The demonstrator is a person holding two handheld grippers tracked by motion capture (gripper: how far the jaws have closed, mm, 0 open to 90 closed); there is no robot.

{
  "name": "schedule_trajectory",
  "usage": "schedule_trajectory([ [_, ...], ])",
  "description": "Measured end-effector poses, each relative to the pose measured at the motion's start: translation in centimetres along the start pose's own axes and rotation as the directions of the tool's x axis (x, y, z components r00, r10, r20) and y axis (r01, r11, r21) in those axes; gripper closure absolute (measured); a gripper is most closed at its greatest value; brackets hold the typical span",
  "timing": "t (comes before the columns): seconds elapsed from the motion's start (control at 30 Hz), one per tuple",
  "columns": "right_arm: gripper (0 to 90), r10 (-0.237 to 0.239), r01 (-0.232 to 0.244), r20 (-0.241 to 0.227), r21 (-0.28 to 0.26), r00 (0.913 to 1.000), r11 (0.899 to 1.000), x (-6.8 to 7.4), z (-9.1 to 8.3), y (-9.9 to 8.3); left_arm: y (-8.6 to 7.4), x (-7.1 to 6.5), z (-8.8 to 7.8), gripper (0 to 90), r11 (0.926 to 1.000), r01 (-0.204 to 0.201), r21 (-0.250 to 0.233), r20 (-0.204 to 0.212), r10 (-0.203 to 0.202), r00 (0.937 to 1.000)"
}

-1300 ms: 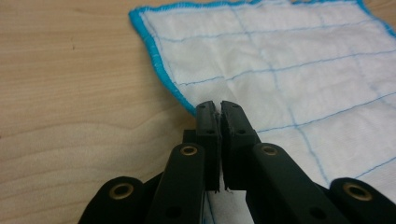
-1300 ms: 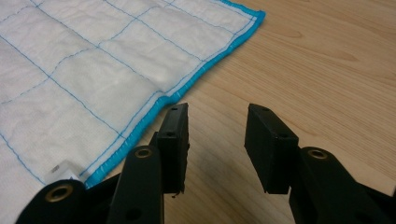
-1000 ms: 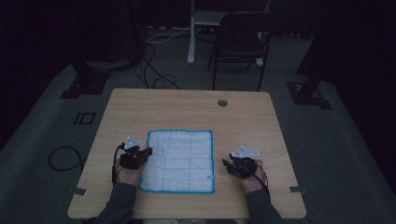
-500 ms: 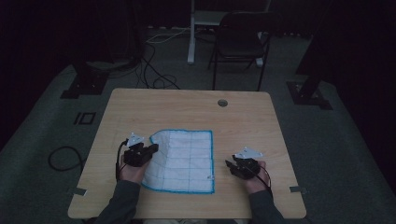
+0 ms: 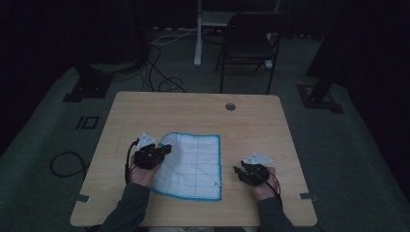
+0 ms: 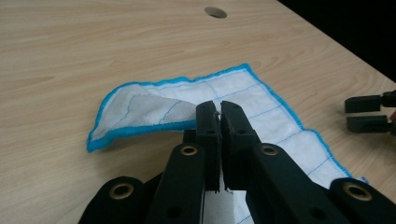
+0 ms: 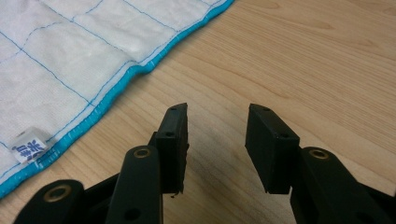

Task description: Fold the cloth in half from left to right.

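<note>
The cloth (image 5: 191, 164) lies on the tabletop (image 5: 193, 111) in the lower middle of the high view. The left tool (image 5: 162, 151) sits at its upper left corner, the right tool (image 5: 238, 170) just right of its lower right corner. A chair (image 5: 246, 46) stands behind the tabletop.

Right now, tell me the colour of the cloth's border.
Bright blue, clearest in the left gripper view on the cloth.

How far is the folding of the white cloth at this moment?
It is only starting. Done: the left gripper is shut on the left edge of the cloth, and that side is raised and curled off the table. In hand: lifting that edge, probably to carry it across. Left: the rest lies flat, no fold is made, and the right gripper waits open beside the cloth, holding nothing.
</note>
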State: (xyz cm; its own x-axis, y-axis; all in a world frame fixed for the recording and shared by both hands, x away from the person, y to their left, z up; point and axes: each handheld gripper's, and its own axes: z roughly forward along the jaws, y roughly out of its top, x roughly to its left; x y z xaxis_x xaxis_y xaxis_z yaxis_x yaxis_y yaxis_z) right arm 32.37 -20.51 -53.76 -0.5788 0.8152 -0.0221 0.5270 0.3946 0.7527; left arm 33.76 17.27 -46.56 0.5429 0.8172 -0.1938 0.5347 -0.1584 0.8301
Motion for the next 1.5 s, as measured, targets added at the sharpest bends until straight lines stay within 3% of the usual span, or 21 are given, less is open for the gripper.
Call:
schedule_trajectory([
  [0.77, 58.8, 0.009, -0.009, 0.004, -0.001, 1.0000, 1.000, -0.1, 0.1, -0.1, 1.9, -2.9, 1.7, 87.6, 0.9977, -0.067, 0.006, 0.064, 0.067, 0.9957],
  [1.5, 58.7, 0.005, -0.005, 0.011, -0.006, 0.9999, 1.000, -0.2, 0.0, -0.1, 2.3, -5.0, 3.8, 87.6, 0.9945, -0.101, 0.028, 0.105, 0.098, 0.9897],
])
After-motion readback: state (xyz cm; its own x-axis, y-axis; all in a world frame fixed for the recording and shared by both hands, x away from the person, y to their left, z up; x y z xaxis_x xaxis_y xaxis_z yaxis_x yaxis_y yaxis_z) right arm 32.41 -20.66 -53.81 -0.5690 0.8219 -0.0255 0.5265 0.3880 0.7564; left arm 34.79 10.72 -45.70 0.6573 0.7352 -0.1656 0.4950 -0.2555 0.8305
